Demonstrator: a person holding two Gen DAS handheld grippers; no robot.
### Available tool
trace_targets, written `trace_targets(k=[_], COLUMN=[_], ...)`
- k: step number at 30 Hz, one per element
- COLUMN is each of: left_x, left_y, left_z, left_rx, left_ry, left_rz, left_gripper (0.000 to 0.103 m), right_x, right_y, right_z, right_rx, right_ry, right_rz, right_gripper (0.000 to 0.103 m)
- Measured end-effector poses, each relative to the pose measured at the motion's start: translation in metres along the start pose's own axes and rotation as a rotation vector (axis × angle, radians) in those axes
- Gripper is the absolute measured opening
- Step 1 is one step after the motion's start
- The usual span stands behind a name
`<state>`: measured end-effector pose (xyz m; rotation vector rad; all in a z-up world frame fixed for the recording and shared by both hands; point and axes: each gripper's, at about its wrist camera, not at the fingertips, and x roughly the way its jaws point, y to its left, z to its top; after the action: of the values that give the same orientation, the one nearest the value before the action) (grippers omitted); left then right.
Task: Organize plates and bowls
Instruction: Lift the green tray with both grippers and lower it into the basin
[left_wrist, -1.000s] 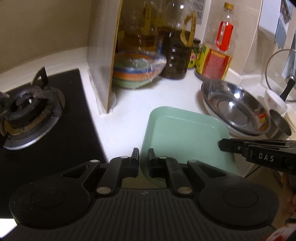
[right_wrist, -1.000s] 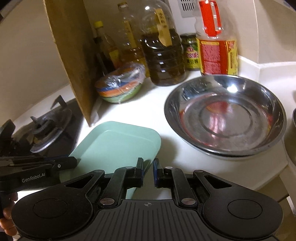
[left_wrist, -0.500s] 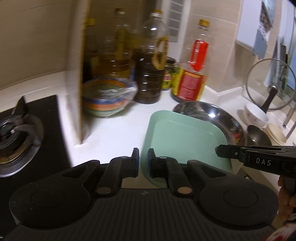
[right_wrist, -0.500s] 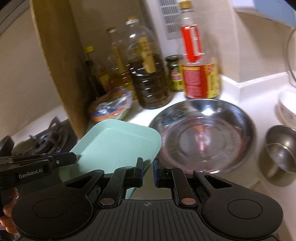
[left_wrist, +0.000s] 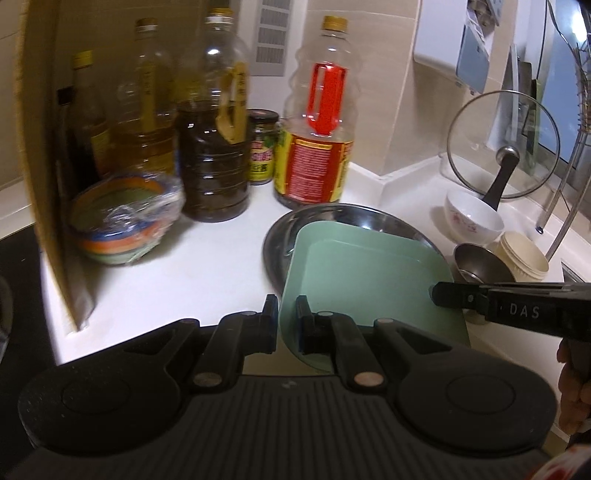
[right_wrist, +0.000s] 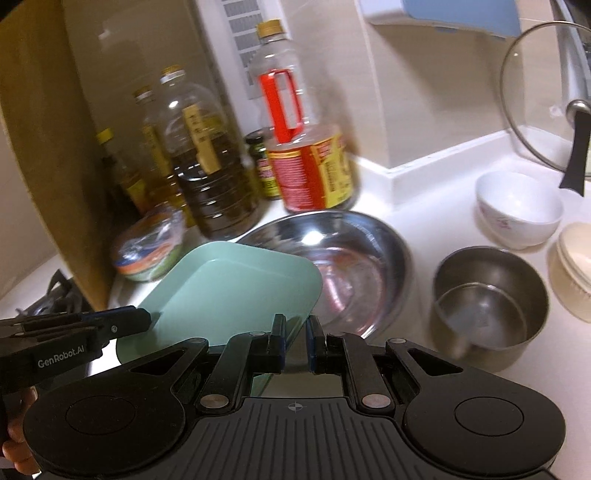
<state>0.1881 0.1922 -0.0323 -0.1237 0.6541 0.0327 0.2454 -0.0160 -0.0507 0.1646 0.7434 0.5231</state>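
A pale green square plate (left_wrist: 369, 280) (right_wrist: 229, 291) hangs above the counter, its far corner over the rim of a wide steel basin (left_wrist: 332, 218) (right_wrist: 354, 266). My left gripper (left_wrist: 287, 314) is shut on the plate's left edge and shows in the right wrist view as a black tip (right_wrist: 142, 319). My right gripper (right_wrist: 295, 332) is shut on the plate's right edge, and its tip (left_wrist: 439, 295) reaches in from the right in the left wrist view. A white bowl (left_wrist: 472, 218) (right_wrist: 517, 210) stands at the right.
Right of the basin stand a small steel pot (right_wrist: 487, 306) and a cream tub (left_wrist: 524, 258), with a glass lid (left_wrist: 502, 144) leaning behind. Oil bottles (left_wrist: 210, 147), plastic-wrapped coloured bowls (left_wrist: 125, 229) and an upright board (left_wrist: 40, 166) fill the back left. The stove (right_wrist: 55, 295) is far left.
Both grippers have carried the green plate to the right, away from the stove and over the steel basin's edge. The white bowl, pot and lid have come into view.
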Motion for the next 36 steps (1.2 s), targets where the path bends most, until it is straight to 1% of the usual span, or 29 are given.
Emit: trace_targets(k=[8, 18, 26, 36], left_x=[0.037, 0.076, 0.094, 0.103], left_y=[-0.012, -0.013, -0.014, -0.018], left_z=[0.013, 0.024, 0.024, 0.024], left_rx=[0.024, 0.039, 0.039, 0.057], left_ry=[0.018, 0.058, 0.088, 0.092], left_rz=[-0.004, 0.002, 0.006, 0.033], left_gripper=[0.008, 0.008, 0.008, 0.008], right_x=[0.024, 0.059, 0.074, 0.078], right_y=[-0.02, -0.036, -0.044, -0.046], right_z=[0.018, 0.025, 0.026, 0.028], right_rx=[0.009, 0.029, 0.034, 0.034], right_ry=[-0.016, 0.021, 0.042, 0.035], right_rz=[-0.045, -0.083, -0.094, -0.087], right_gripper=[0.011, 0.011, 0.011, 0.012])
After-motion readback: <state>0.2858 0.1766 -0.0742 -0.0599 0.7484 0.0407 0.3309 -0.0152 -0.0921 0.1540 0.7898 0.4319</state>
